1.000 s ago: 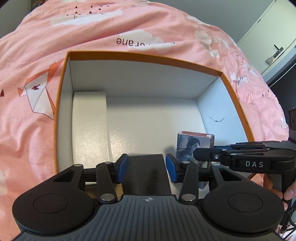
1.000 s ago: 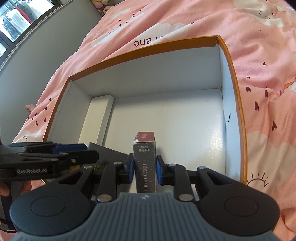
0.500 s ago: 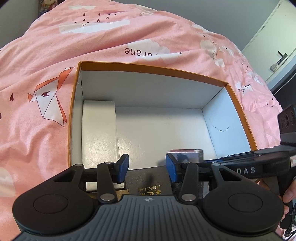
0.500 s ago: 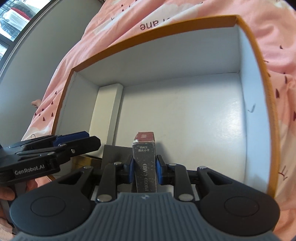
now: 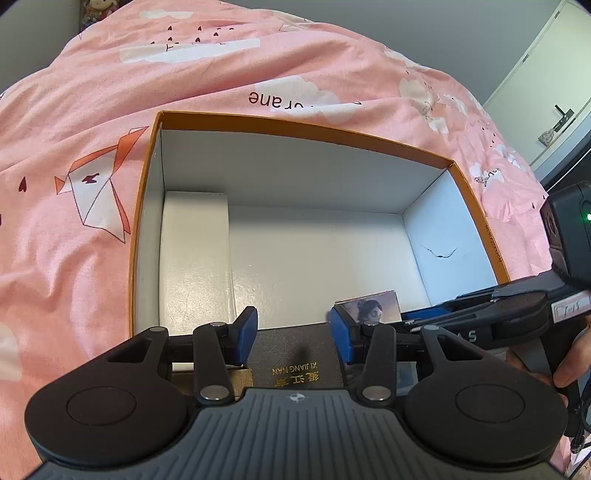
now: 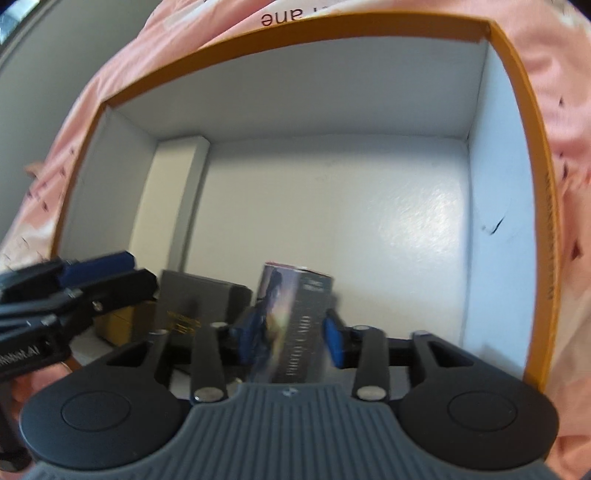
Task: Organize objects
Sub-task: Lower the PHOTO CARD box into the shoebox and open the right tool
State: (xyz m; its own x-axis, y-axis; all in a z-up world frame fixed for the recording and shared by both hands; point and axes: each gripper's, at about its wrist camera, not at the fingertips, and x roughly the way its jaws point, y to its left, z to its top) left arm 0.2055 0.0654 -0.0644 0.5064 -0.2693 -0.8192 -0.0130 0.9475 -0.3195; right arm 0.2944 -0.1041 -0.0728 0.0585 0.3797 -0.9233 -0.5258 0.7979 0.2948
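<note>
An orange-rimmed box [image 5: 295, 123] [image 6: 295, 33] with a white inside lies on the bed. A dark lidded box with gold lettering [image 5: 295, 354] [image 6: 199, 295] rests at its near side, under and between the fingers of my open left gripper [image 5: 293, 334]. I see no pad pressing on it. To its right stands a small photo-card box [image 5: 373, 308] [image 6: 295, 317], leaning and blurred. My right gripper [image 6: 291, 336] straddles it with its jaws opening and the pads off its sides. A long white box [image 5: 195, 251] [image 6: 177, 199] lies along the left wall.
Pink printed bedding [image 5: 92, 110] surrounds the orange box. Its right wall has a small dark tear [image 5: 439, 253]. A hand [image 5: 569, 373] holds the right gripper's handle. A gold base [image 6: 122, 321] shows under the dark box. A pale door [image 5: 561, 114] stands at the far right.
The right jaws, shut on the upright photo-card box before, have spread; the box now leans and shows its picture side. The right gripper has sunk deeper into the orange box.
</note>
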